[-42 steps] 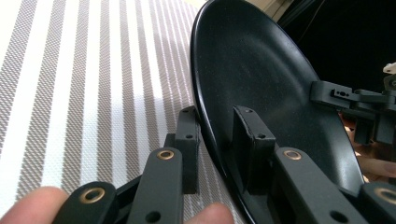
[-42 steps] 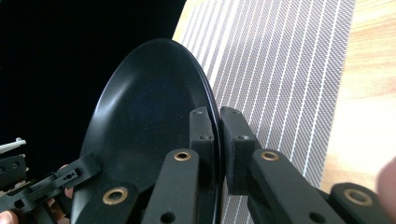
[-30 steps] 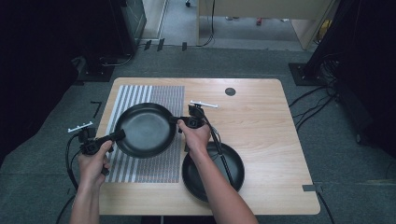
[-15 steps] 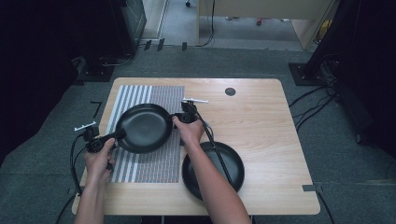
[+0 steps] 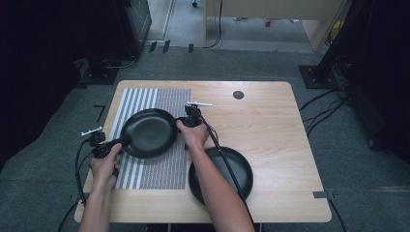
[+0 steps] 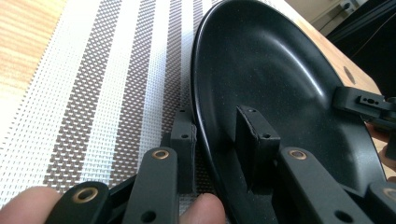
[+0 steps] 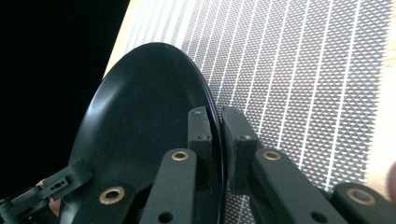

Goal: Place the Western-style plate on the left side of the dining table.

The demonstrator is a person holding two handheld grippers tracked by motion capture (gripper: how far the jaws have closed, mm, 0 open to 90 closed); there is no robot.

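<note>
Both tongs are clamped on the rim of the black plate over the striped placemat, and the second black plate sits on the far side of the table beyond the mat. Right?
Not quite. The second black plate sits at the near edge of the table, under the right forearm, as the high view shows. The rest holds: left tongs and right tongs are clamped on the black plate over the striped placemat.

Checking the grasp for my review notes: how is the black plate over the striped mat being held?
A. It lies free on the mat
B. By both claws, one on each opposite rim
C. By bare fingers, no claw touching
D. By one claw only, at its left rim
B: the left claw and the right claw each pinch an opposite rim of the black plate above the striped mat.
</note>
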